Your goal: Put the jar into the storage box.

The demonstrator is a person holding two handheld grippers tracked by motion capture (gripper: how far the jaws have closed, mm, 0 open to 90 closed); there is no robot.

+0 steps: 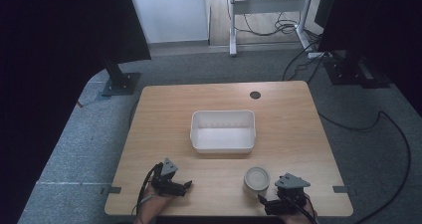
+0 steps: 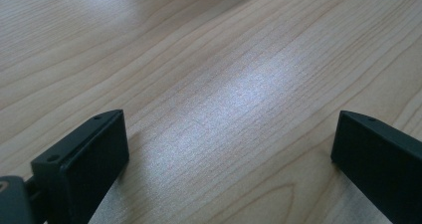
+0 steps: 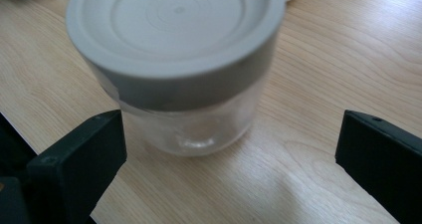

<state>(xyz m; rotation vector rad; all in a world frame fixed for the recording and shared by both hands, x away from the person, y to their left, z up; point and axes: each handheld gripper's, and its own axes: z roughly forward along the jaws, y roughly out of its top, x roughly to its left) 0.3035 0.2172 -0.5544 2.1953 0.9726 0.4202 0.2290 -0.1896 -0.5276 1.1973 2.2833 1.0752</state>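
Observation:
A clear glass jar (image 1: 256, 179) with a white lid stands upright near the table's front edge, right of centre. My right gripper (image 1: 266, 202) sits just behind and to the right of it, a hand holding it at the edge. In the right gripper view the jar (image 3: 179, 69) stands just ahead of the open right gripper (image 3: 231, 159), apart from both jaws. My left gripper (image 1: 185, 188) rests at the front left, pointing right. In its own view the left gripper (image 2: 229, 154) is open over bare wood, nothing between its jaws.
An empty white rectangular tub (image 1: 222, 129) stands in the middle of the wooden table (image 1: 298, 124). A black round grommet (image 1: 255, 95) sits near the far edge. Dark stands and cables lie on the grey floor around the table.

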